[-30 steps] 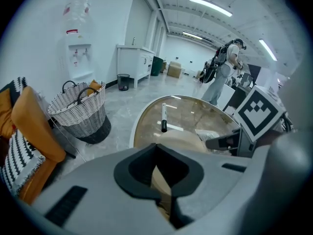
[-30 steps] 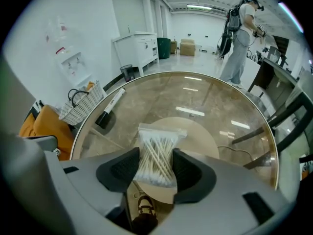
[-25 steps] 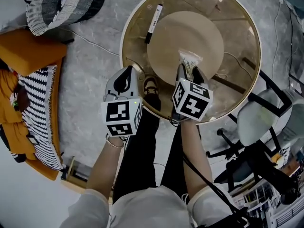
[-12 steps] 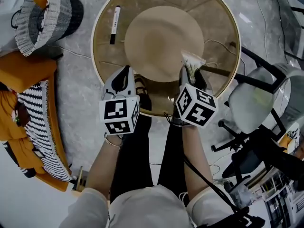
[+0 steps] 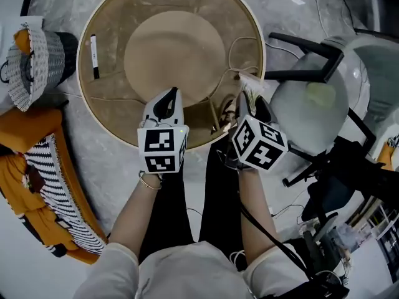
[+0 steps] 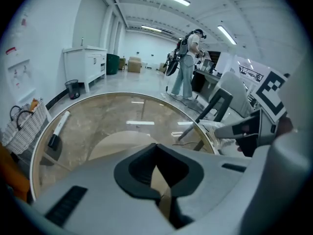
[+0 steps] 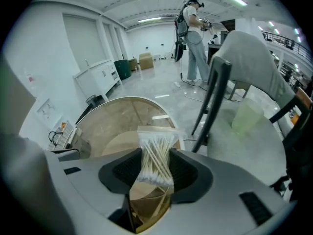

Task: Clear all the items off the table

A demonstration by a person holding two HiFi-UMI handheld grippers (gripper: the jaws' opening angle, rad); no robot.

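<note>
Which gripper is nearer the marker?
Left. The left gripper is over the table's near edge, right of the marker; the right gripper, holding a cotton swab bag, is farther right.

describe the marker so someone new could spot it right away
Start at the round glass table. Near its left rim, on the basket side, lies a slim white marker with a black cap. It's the only small white-and-black stick on the glass.

Bright ceiling strip lights, glare on glass, fisheye edges, soft blur
</note>
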